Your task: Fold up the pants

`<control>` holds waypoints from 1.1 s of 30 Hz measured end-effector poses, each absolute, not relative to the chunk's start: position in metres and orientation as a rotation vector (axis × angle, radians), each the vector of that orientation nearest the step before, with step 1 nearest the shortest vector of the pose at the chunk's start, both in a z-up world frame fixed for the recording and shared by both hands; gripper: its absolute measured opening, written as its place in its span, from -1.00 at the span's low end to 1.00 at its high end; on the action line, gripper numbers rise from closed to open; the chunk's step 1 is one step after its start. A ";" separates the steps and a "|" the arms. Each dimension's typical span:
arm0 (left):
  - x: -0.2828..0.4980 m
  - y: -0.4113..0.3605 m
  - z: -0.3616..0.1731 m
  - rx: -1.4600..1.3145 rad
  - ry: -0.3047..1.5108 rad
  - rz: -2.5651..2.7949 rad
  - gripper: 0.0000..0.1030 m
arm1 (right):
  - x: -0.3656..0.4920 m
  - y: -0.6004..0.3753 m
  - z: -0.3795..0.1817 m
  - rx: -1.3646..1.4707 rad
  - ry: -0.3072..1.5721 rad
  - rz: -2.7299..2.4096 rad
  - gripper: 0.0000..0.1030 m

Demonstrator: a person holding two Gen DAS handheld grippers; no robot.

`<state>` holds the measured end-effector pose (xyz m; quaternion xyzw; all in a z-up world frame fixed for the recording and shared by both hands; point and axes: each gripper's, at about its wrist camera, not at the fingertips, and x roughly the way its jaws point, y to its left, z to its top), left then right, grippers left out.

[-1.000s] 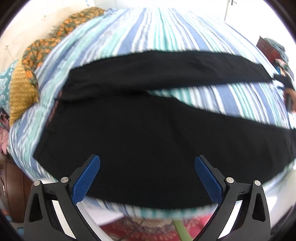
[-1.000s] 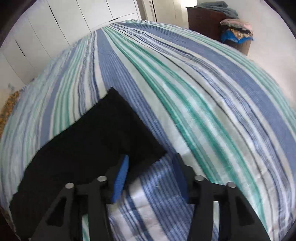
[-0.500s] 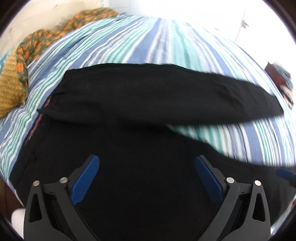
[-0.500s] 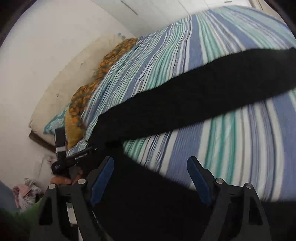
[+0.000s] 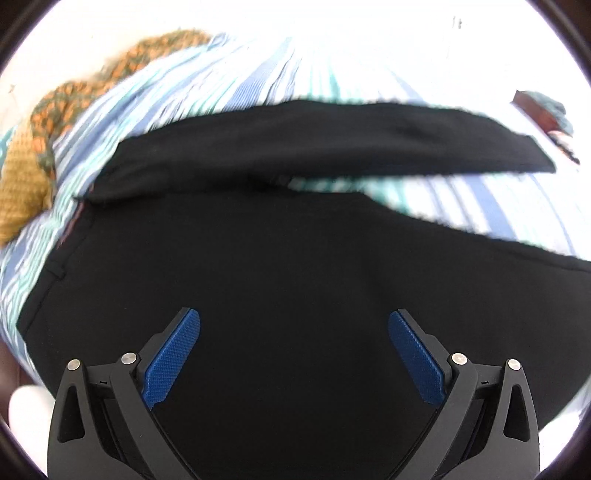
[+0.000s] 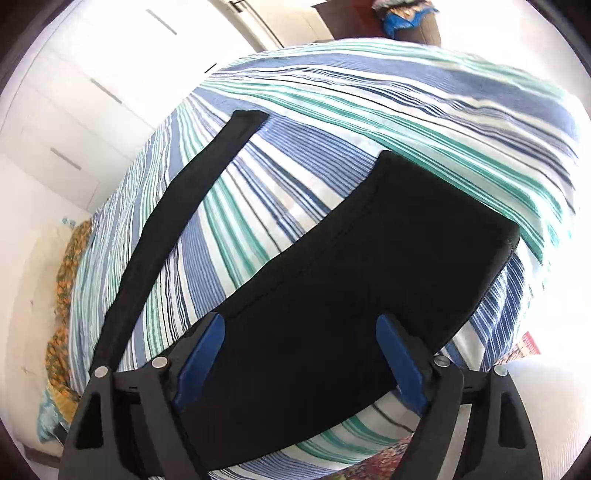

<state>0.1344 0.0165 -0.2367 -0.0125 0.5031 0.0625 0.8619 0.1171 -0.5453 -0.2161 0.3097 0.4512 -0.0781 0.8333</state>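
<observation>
Black pants point(image 5: 295, 266) lie flat on a striped bed, legs spread apart in a V. In the left wrist view the waist is at the left and both legs run right. My left gripper point(image 5: 294, 321) is open and empty, hovering over the near leg's upper part. In the right wrist view the near leg point(image 6: 351, 280) fills the centre, with its hem at the upper right; the far leg point(image 6: 177, 221) runs up to the left. My right gripper point(image 6: 301, 325) is open and empty, above the near leg.
The bed has a blue, teal and white striped sheet point(image 6: 406, 92). Orange patterned pillows point(image 5: 40, 140) lie at the head end. White wardrobe doors point(image 6: 92, 92) stand beyond the bed. A dark cabinet with clothes point(image 6: 402, 18) is at the far side.
The right gripper swung round from the far leg's hem and now sits over the near leg, opened wider. The left gripper moved lower and closer over the pants' upper part.
</observation>
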 end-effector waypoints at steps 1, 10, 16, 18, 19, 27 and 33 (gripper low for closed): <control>0.135 0.021 -0.250 -0.046 1.094 0.117 0.99 | 0.116 -0.530 -0.214 0.615 0.963 -0.135 0.63; 0.130 0.029 -0.214 -0.085 1.032 0.048 0.98 | 0.123 -0.369 -0.218 0.346 1.072 0.147 0.65; 0.202 0.103 -0.173 -0.076 0.894 0.189 0.98 | 0.156 -0.312 -0.204 0.247 1.108 0.309 0.65; 0.226 0.145 -0.182 -0.115 0.926 0.282 0.98 | 0.171 -0.292 -0.191 0.219 1.090 0.364 0.65; 0.235 0.159 -0.190 -0.140 0.941 0.305 0.98 | 0.180 -0.279 -0.184 0.215 1.072 0.390 0.65; 0.239 0.214 -0.259 -0.212 0.917 0.357 0.99 | 0.270 -0.164 -0.163 0.263 1.047 0.614 0.68; 0.238 0.209 -0.263 -0.170 0.902 0.378 0.99 | 0.328 -0.097 -0.210 0.179 1.081 0.800 0.79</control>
